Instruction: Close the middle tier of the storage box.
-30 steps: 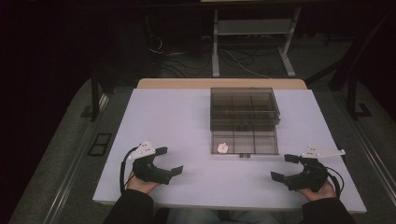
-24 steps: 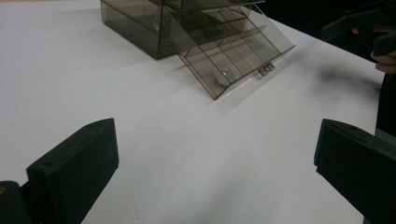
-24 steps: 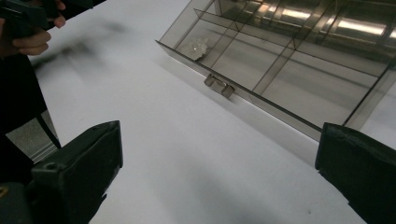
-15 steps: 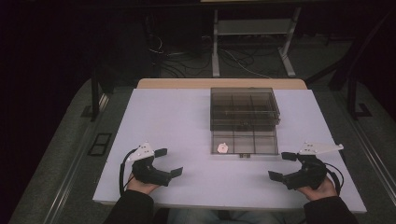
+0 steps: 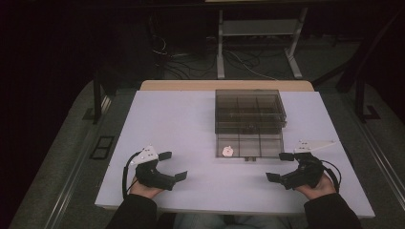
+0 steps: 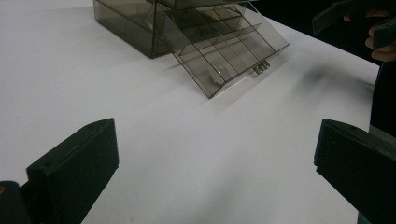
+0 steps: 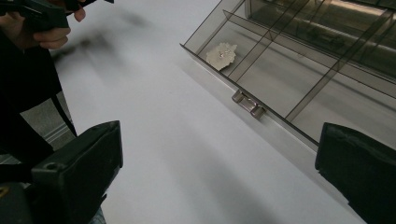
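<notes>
Near the counter's [image 5: 191, 124] front edge the left tongs [image 5: 173, 166] rest released while the right tongs [image 5: 282, 167], also released, have edged inward toward the pulled-out drawer [image 5: 249, 145], whose left compartment holds the small pale piece [image 5: 228, 150], likely the next pick.
</notes>
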